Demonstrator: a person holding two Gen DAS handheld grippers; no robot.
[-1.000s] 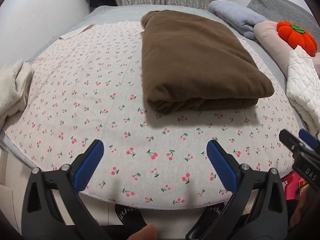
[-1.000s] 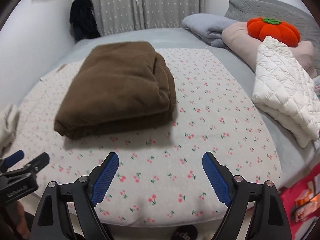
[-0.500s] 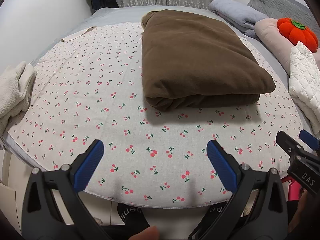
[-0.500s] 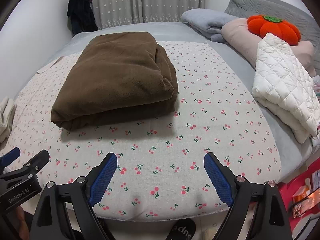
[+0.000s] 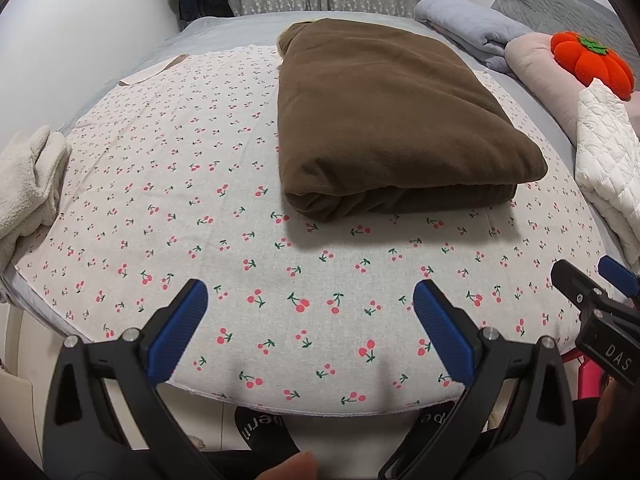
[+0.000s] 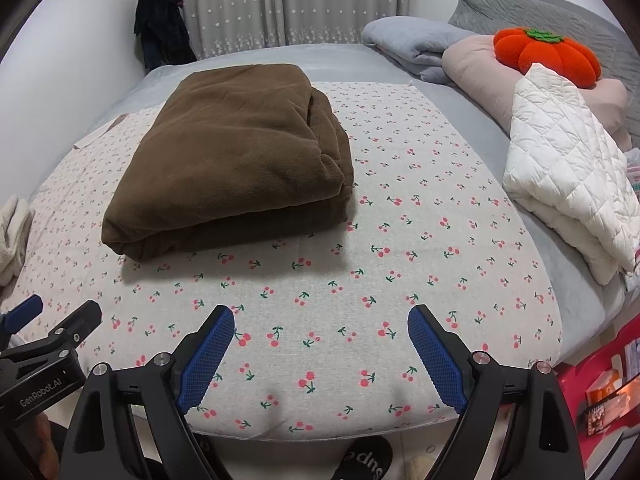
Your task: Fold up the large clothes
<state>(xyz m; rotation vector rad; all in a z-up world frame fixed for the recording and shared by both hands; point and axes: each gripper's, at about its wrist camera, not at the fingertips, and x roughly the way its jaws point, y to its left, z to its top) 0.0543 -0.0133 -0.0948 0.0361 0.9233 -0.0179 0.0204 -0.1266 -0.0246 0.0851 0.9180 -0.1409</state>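
We read the scene from left to right. At the left edge of the bed lies a cream fleece garment (image 5: 30, 184), bunched and resting partly on the cherry-print sheet (image 5: 168, 184) that covers the near part of the mattress. Our left gripper (image 5: 310, 316) hovers over the near edge of this sheet with its blue pads spread wide and nothing between them. Toward the middle of the sheet we see the brown garment (image 5: 392, 120), the large piece of clothing, folded into a thick rectangular stack with its rounded fold facing us; it lies well apart from both grippers. Our right gripper (image 6: 320, 348) hangs beside the left one, likewise over the near edge, its pads standing wide apart and empty. Further right, a white quilted garment (image 6: 560, 176) lies folded at the bed's edge, just off the sheet. Behind it, an orange pumpkin cushion (image 6: 544, 54) sits on a pink pillow (image 6: 476, 68).
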